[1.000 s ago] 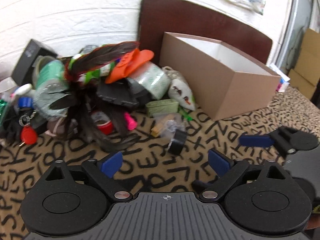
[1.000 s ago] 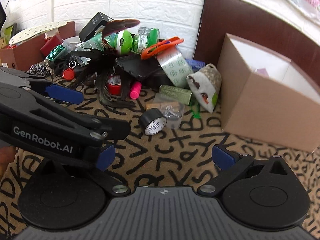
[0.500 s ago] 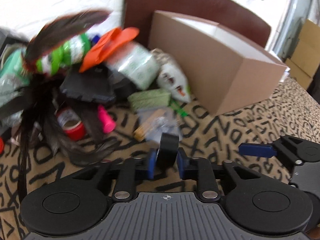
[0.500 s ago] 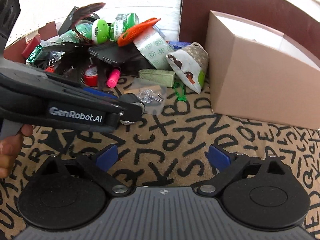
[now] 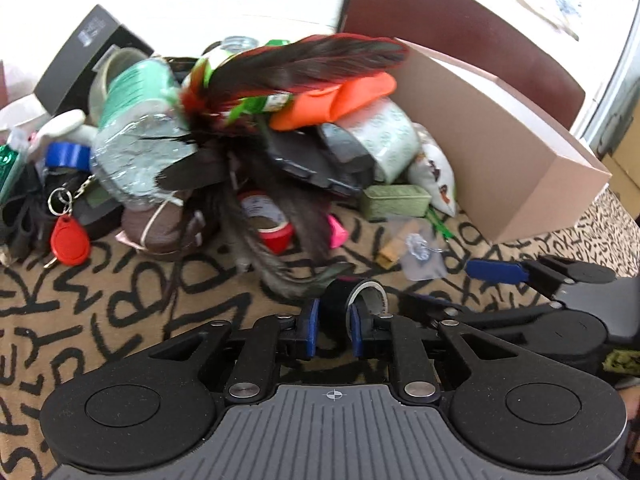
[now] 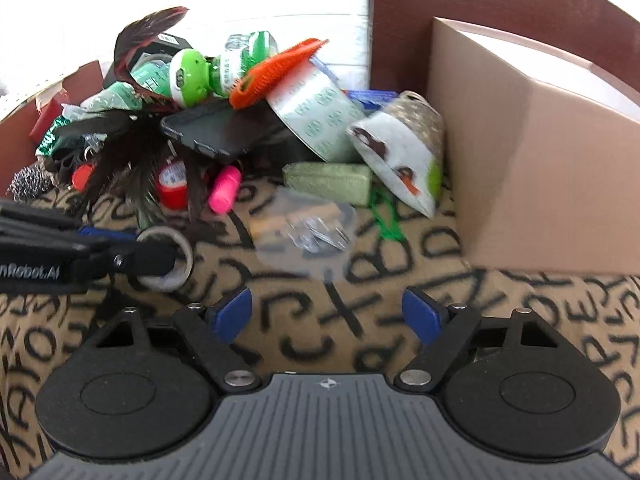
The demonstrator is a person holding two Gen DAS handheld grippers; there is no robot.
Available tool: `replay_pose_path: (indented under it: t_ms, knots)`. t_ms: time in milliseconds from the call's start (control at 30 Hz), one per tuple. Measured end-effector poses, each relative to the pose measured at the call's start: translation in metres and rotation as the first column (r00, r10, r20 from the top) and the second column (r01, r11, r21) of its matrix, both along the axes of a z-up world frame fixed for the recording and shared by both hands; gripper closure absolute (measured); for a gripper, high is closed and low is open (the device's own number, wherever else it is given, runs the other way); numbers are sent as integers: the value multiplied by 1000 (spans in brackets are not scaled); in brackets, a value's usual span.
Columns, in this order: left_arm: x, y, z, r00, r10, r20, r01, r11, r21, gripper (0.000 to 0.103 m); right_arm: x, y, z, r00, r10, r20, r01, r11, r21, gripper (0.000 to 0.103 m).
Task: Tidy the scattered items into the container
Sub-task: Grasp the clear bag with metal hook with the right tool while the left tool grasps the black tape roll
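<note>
Black tape roll (image 5: 352, 300) is pinched between the left gripper (image 5: 332, 330) pads, held on edge above the lettered cloth (image 5: 120, 300), in front of the pile. Lift clear of the feathers (image 5: 296, 64), carry right over the cardboard box (image 5: 500, 152) rim, release inside. Small roll, pale core. Right gripper (image 6: 327, 314) is spread wide, holding nothing.

Black claw (image 5: 331, 330) linkages w/ blue pads (image 6: 234, 311), silver screws, white "GenRobot.AI" lettering.
</note>
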State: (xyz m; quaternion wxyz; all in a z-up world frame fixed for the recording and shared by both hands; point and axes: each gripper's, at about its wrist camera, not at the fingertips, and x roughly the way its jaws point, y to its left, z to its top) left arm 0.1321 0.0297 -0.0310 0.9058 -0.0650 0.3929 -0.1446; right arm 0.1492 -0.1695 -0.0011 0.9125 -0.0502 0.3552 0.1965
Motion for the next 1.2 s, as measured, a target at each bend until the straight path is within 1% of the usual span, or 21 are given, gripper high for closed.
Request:
replay_pose_path:
  t_ms: [100, 167, 200, 267, 300, 333, 467, 533, 600, 700, 967, 1167, 1200]
  knots:
    - [1, 3, -3, 1000, -2, -8, 2, 1000, -4, 90, 10, 11, -2, 1000, -4, 17, 4, 1000, 0, 19]
    - [2, 4, -4, 1000, -6, -11, 5, 1000, -9, 90, 17, 12, -3, 1000, -17, 19, 17, 1000, 18, 18]
    - [2, 4, -4, 1000, -7, -11, 7, 1000, -12, 90, 18, 13, -4, 999, -25, 22, 24, 999, 23, 19]
    - [2, 4, -5, 1000, -9, -10, 9, 1000, -16, 90, 19, 13, -4, 999, -32, 33, 31, 999, 23, 27]
    - [2, 4, -5, 1000, -9, -11, 9, 1000, -17, 90, 18, 12, -3, 999, -34, 37, 33, 999, 26, 38]
    - [2, 4, -5, 1000, -8, -12, 8, 1000, -19, 90, 18, 10, -2, 999, -35, 36, 34, 999, 32, 41]
    - [-1, 2, -5, 1000, -9, -14, 9, 1000, -22, 90, 14, 8, 1, 999, -34, 31, 33, 999, 29, 45]
    - [-3, 2, -4, 1000, -11, -16, 11, 1000, -24, 90, 10, 5, 4, 998, -41, 37, 40, 998, 40, 51]
    - [-6, 0, -2, 1000, -13, -15, 13, 1000, -22, 90, 6, 2, 7, 999, -32, 26, 30, 998, 47, 54]
    - [-12, -2, 0, 1000, -14, -14, 14, 1000, -19, 90, -2, -2, 9, 999, -24, 24, 23, 999, 41, 56]
    - [-28, -9, 14, 999, -29, 14, 29, 999, -14, 90, -26, -14, 21, 999, -25, 36, 23, 998, 55, 56]
    - [-38, -17, 19, 998, -46, 31, 45, 999, 7, 90, -41, -24, 27, 999, -28, 41, 25, 997, 68, 56]
    - [-38, -19, 19, 999, -44, 28, 44, 999, 22, 90, -43, -26, 28, 999, -28, 43, 25, 997, 68, 56]
